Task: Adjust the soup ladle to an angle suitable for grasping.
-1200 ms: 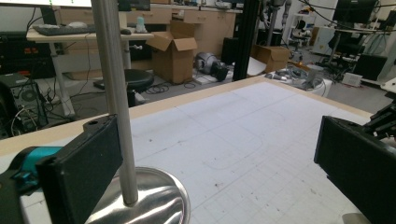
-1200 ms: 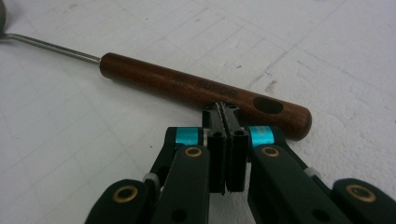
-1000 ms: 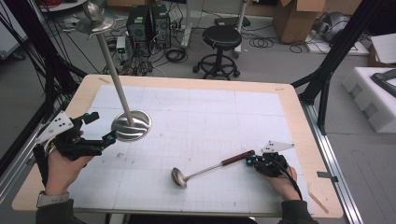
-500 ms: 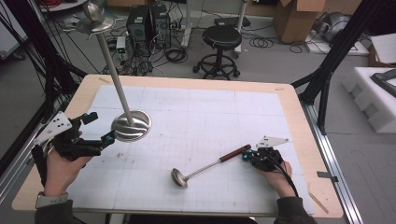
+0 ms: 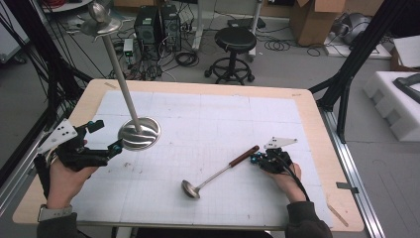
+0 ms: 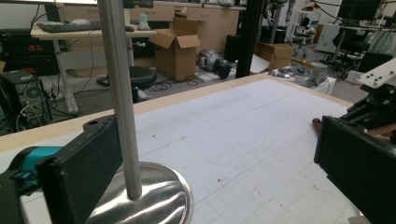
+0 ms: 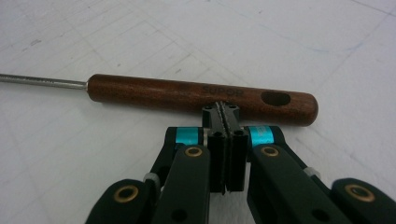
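Forearms come in over the near edge of the bench [image 5: 307, 106], each hand carrying a claw. On the person's right, the right claw [image 5: 257, 158] has its jaws pressed flat together with nothing between them, tips just at the side of the ladle [image 5: 218, 174], against its brown wooden handle [image 7: 201, 95]. The ladle lies flat on the white gridded mat, bowl toward the near edge. Over to the left, the left claw [image 5: 106, 139] stands wide open around the steel stand [image 5: 139, 133], one jaw beside its upright pole [image 6: 122, 98], gripping nothing. Beyond the bench, a black stool [image 5: 235, 39] sits on the floor
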`<state>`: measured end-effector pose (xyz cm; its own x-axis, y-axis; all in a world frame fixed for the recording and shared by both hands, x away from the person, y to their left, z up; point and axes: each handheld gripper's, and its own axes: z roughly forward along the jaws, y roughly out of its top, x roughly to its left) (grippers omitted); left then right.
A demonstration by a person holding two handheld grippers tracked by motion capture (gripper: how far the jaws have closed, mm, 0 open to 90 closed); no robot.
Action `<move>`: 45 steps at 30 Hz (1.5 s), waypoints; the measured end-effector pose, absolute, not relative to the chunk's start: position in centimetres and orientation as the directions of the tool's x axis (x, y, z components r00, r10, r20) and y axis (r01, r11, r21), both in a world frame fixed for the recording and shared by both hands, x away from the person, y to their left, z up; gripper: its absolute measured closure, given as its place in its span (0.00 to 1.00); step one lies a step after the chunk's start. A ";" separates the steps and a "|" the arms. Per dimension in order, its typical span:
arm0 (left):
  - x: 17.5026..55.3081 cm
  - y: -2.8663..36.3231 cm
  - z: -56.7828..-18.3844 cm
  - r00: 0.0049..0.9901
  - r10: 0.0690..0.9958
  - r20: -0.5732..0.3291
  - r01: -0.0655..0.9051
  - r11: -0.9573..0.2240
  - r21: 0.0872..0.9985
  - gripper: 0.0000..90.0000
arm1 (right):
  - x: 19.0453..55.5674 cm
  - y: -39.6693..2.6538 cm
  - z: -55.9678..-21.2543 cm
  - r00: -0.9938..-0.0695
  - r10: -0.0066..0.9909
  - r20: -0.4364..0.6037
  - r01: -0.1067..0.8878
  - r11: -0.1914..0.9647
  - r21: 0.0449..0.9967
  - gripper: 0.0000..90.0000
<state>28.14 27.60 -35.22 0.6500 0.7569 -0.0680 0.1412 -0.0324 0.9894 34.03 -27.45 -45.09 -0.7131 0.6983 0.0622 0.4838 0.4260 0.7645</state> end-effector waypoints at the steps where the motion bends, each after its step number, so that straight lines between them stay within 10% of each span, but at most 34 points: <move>1: 28.1 27.6 -35.2 0.649 0.758 -0.069 0.144 -0.033 0.989 0.02 | 34.5 -27.1 -45.1 -0.715 0.696 0.061 0.482 0.427 0.765 1.00; 18: 28.3 27.4 -35.6 0.651 0.756 -0.066 0.161 -0.052 0.986 0.02 | 35.0 -25.6 -43.7 -0.729 0.679 0.088 0.449 0.378 0.810 1.00; 45: 28.0 28.0 -35.7 0.644 0.761 -0.077 0.156 -0.031 0.987 0.02 | 30.8 -14.1 -44.4 -0.904 0.390 0.176 0.374 0.521 0.767 1.00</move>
